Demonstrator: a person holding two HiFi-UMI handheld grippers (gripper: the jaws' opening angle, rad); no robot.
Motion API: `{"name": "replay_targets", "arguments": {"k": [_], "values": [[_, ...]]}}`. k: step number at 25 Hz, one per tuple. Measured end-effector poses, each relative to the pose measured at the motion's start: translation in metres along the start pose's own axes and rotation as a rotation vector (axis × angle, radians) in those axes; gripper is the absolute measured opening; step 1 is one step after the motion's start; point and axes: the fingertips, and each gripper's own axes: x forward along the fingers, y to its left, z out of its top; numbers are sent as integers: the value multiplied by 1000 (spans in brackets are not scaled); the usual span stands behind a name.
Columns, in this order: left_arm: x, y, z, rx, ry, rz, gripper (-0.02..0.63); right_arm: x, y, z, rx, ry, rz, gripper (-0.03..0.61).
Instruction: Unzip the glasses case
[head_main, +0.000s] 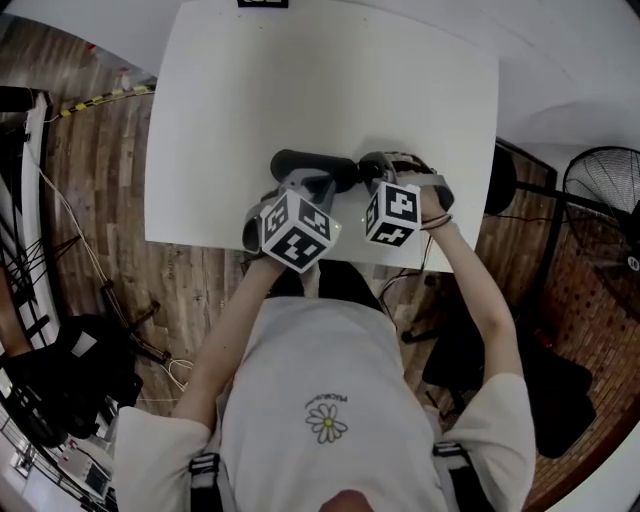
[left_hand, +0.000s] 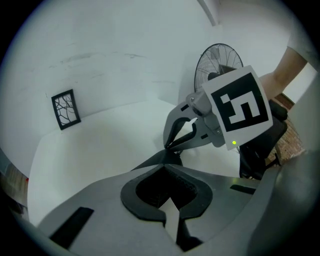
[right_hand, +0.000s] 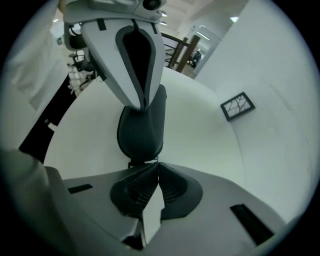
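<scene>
Two grippers, head view: the left gripper (head_main: 308, 185) and the right gripper (head_main: 370, 172) meet at the near edge of a white rectangular table (head_main: 300, 80), each carrying a cube of black-and-white square markers.
Glasses case, head view: a dark, rounded oblong glasses case (head_main: 300, 163) lies on the table just beyond both cubes, with a gripper at each end.
Person, head view: a white T-shirt (head_main: 330, 370) has a daisy print (head_main: 327, 423) with a short line of print above it, too small to read.
Surroundings, head view: a black standing fan (head_main: 603, 205) is on the wooden floor, right of the table.
Left gripper, own view: the left gripper's (left_hand: 165, 166) jaws are drawn together, their tips closed on the edge of the case (left_hand: 159, 159).
Right gripper, left gripper view: its (left_hand: 169, 145) tips come to a point at the far side of the case, and a green light (left_hand: 234, 143) glows under its marker cube (left_hand: 240, 107).
Card, left gripper view: a black-framed card (left_hand: 65, 109) with a branching line pattern stands at the table's back edge; it has no words.
Right gripper, own view: the right gripper's (right_hand: 157, 164) jaws are pressed together on a small thin zip pull (right_hand: 154, 160) at the case's near end.
Case, right gripper view: the case (right_hand: 140, 132) stretches away across the table, and its far end is pinched by the left gripper (right_hand: 143, 106).
Card, right gripper view: the same framed card (right_hand: 237, 106) is at the right.
</scene>
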Motion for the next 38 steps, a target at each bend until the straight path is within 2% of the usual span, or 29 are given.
{"name": "replay_targets", "arguments": {"k": [4,6,12,15,17,18,19,22,24,27,30,33,35,38], "values": [[2,2,2,-12,-4,0,12,8,-12,12,-211,-42,51,8],[1,3,2,-20,-8,1,12,9,-14,15,-280,-50,65,8],[-3,5,-2,-34,-17,-2,12,8,-12,18,-226,-66,53,8],[-3,3,-4,-39,-18,-38,12,6,-11,17,-178,-70,28,8],[-5,3,-3,-24,-32,-52,13,0,-17,16,-112,-72,-13,10],[-8,5,-2,-12,-52,-36,12,-4,-22,16,-76,-74,-37,41],[-12,9,2,-2,-82,-3,14,-10,-28,15,-38,-80,-62,101],[-31,17,30,5,-225,97,15,-39,-53,15,100,-137,-155,120],[-51,24,57,-7,-342,145,77,-68,-74,17,214,-197,-244,119],[-95,44,101,11,-526,265,137,-122,-109,24,432,-324,-404,118],[-148,60,145,32,-730,362,136,-186,-140,27,682,-511,-587,118],[-198,63,174,33,-916,412,117,-241,-149,22,887,-694,-735,118],[-222,56,180,26,-991,425,117,-266,-143,18,977,-778,-802,118],[-239,42,173,24,-1019,424,108,-293,-126,17,1054,-876,-889,118]]}}
